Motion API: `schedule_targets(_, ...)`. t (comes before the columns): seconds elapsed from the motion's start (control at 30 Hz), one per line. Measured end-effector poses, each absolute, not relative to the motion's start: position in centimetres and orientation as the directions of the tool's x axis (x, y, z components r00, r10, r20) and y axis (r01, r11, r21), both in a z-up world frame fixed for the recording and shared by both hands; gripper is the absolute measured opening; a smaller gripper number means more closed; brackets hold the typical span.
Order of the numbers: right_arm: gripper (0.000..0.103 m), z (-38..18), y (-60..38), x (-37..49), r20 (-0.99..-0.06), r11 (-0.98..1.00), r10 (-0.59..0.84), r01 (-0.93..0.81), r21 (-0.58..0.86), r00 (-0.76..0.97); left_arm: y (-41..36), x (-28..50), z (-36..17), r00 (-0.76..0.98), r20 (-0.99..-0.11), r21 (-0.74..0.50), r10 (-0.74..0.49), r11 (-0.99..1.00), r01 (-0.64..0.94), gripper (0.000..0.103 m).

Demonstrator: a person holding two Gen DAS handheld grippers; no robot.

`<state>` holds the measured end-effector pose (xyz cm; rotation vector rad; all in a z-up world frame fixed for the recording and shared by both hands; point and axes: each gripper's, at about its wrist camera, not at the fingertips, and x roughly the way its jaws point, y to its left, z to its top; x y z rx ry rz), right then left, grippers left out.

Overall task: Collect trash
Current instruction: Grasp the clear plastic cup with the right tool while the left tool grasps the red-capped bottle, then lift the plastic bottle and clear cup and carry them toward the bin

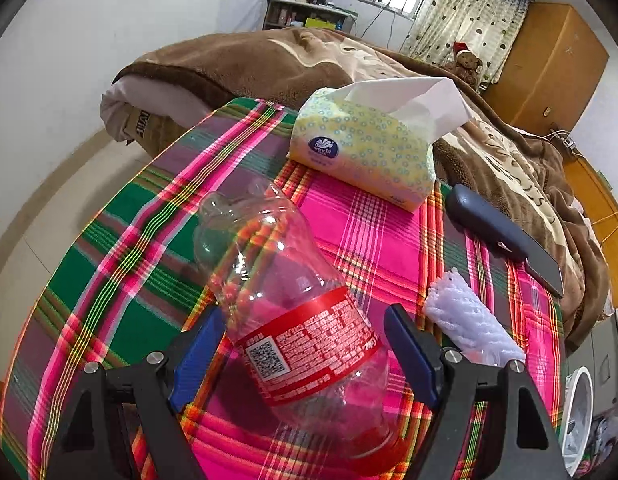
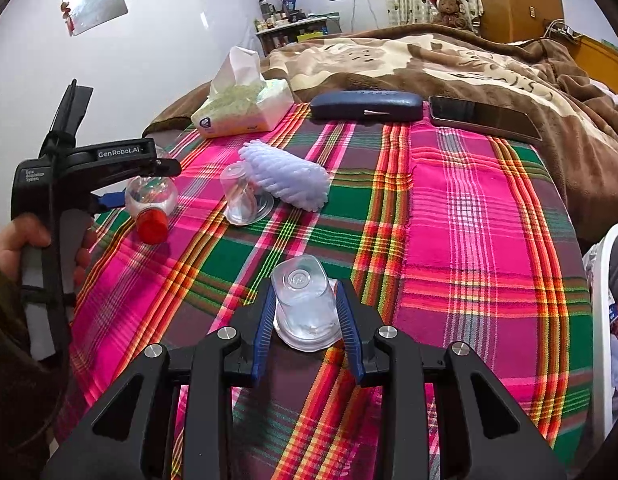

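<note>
A clear plastic bottle (image 1: 269,264) with a red label and red cap lies on the plaid cloth (image 1: 121,264). It is between the blue pads of my left gripper (image 1: 305,320), which stands open around the label; the pads do not visibly squeeze it. In the right wrist view, the same bottle (image 2: 151,208) lies under the left gripper (image 2: 145,188), which a hand holds. My right gripper (image 2: 305,288) is shut on a clear plastic cup (image 2: 303,304), both pads against its sides. A second clear cup (image 2: 245,196) lies on its side against a white foam net sleeve (image 2: 285,176).
At the cloth's far edge are a tissue pack (image 2: 245,108), a dark glasses case (image 2: 365,106) and a phone (image 2: 485,116), with a brown blanket (image 2: 429,60) behind. A white bin (image 2: 601,320) stands off the right edge. The foam sleeve (image 1: 469,328) lies right of the left gripper.
</note>
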<state>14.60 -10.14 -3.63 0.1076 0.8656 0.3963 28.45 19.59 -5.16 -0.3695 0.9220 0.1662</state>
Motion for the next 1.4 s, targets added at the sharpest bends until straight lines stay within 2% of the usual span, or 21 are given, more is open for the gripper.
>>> schedule_targets(0.1,0.033,-3.7,-10.3,14.7,-0.720,0.924,0.377,-0.288,0.251,0.583,19.5,28.7,-5.3,0.602,-0.798,-0.242,-0.019,0.926,-0.291,0.082)
schedule_targets(0.2,0.033,-3.7,-10.3,14.8,-0.718,0.923,0.379,-0.288,0.254,0.583,19.4,28.7,-5.3,0.609,-0.793,-0.246,-0.029,0.929,-0.276,0.071)
schedule_targets(0.73,0.033,-3.2,-11.0,14.2,-0.705,0.923,0.383,-0.266,0.276,0.597,17.7,25.1,-3.9,0.634,-0.770,-0.254,-0.077,0.948,-0.193,0.068)
schedule_targets(1.4,0.033,-1.3,-13.2,11.9,-0.662,0.920,0.390,-0.237,0.312,0.640,13.9,18.9,-0.2,0.705,-0.695,-0.278,-0.142,0.957,-0.082,0.066)
